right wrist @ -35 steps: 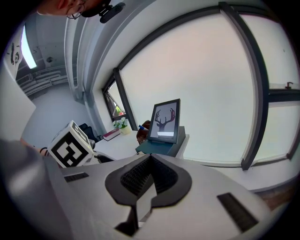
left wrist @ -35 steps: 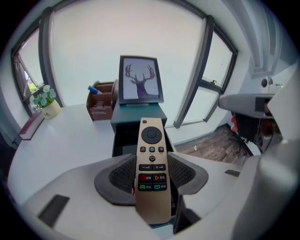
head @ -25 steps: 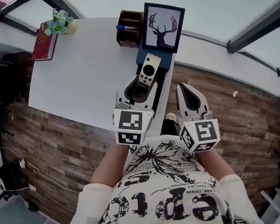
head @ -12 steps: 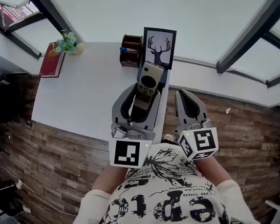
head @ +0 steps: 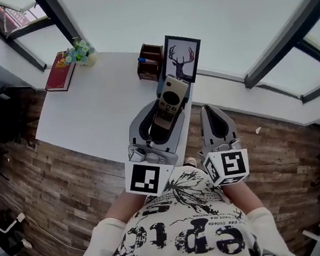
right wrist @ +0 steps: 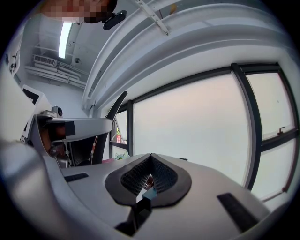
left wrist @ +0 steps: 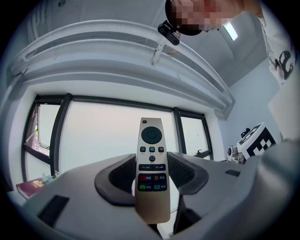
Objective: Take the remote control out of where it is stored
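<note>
A gold remote control (head: 167, 102) with a round black pad and coloured buttons stands upright between the pads of my left gripper (head: 160, 118), held above the white table's right end. In the left gripper view the remote (left wrist: 152, 173) fills the middle, with my left gripper (left wrist: 151, 161) shut on its lower half. A strip of the blue holder (head: 160, 86) shows just behind it, beside the deer picture. To the right, over the wooden floor, my right gripper (head: 211, 113) is shut and holds nothing; its tips meet in the right gripper view (right wrist: 151, 158).
On the white table (head: 95, 107) stand a framed deer picture (head: 181, 58) and a brown wooden pen holder (head: 149, 62). A red book (head: 58, 77) and a small flower pot (head: 81, 51) sit at its far left corner. Wooden floor lies beneath, and windows line the walls.
My left gripper has lifted the remote up and away from the blue holder, closer to the head camera. The right gripper has barely moved.
</note>
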A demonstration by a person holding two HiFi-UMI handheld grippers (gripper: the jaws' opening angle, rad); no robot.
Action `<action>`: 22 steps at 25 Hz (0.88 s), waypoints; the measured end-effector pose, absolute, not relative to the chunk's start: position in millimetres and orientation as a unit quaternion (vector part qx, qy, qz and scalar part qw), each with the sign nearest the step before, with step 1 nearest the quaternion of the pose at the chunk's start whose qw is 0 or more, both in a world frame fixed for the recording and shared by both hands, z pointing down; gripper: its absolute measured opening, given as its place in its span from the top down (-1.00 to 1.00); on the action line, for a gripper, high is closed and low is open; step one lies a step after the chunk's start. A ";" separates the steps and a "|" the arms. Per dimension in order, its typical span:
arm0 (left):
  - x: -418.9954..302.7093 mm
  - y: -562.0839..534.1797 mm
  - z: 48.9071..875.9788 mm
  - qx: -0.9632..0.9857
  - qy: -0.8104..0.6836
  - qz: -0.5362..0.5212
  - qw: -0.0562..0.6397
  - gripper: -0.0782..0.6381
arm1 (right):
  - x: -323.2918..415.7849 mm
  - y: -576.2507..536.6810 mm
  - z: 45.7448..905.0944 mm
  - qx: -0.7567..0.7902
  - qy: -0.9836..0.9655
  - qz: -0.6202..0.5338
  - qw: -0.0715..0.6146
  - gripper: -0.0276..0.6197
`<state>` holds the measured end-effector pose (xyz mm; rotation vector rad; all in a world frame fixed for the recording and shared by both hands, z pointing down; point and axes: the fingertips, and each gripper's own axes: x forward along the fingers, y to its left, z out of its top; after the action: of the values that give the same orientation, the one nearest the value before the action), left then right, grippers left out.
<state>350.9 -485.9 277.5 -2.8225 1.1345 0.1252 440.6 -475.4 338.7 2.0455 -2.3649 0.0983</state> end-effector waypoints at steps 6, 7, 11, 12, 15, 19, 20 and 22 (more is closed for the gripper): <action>353.2 -494.2 287.7 -0.925 0.377 0.028 0.044 0.17 | 438.1 -479.3 339.2 0.648 -0.761 0.030 0.012 0.91; 354.1 -496.0 289.2 -0.925 0.378 0.027 0.043 0.18 | 439.2 -480.6 340.4 0.648 -0.761 0.031 0.014 0.91; 355.9 -500.1 294.3 -0.924 0.381 0.021 0.035 0.17 | 441.8 -483.1 342.2 0.645 -0.763 0.033 0.014 0.91; 356.1 -500.7 295.1 -0.924 0.382 0.020 0.033 0.17 | 441.9 -483.2 342.2 0.644 -0.764 0.033 0.015 0.91; 358.2 -502.5 297.5 -0.923 0.383 0.018 0.028 0.17 | 444.0 -483.5 344.2 0.644 -0.764 0.035 0.016 0.91; 363.1 -503.8 298.5 -0.922 0.386 0.014 0.036 0.18 | 450.0 -485.2 347.9 0.644 -0.764 0.040 0.017 0.91; 364.3 -504.9 298.9 -0.922 0.386 0.012 0.037 0.17 | 451.0 -486.3 348.3 0.644 -0.764 0.040 0.018 0.91; 366.9 -507.1 300.6 -0.922 0.386 0.011 0.034 0.17 | 452.6 -488.4 349.1 0.642 -0.765 0.038 0.021 0.91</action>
<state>366.9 -507.1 300.6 -2.8346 1.1858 0.0340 452.6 -488.4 349.1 1.9920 -2.3723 0.1172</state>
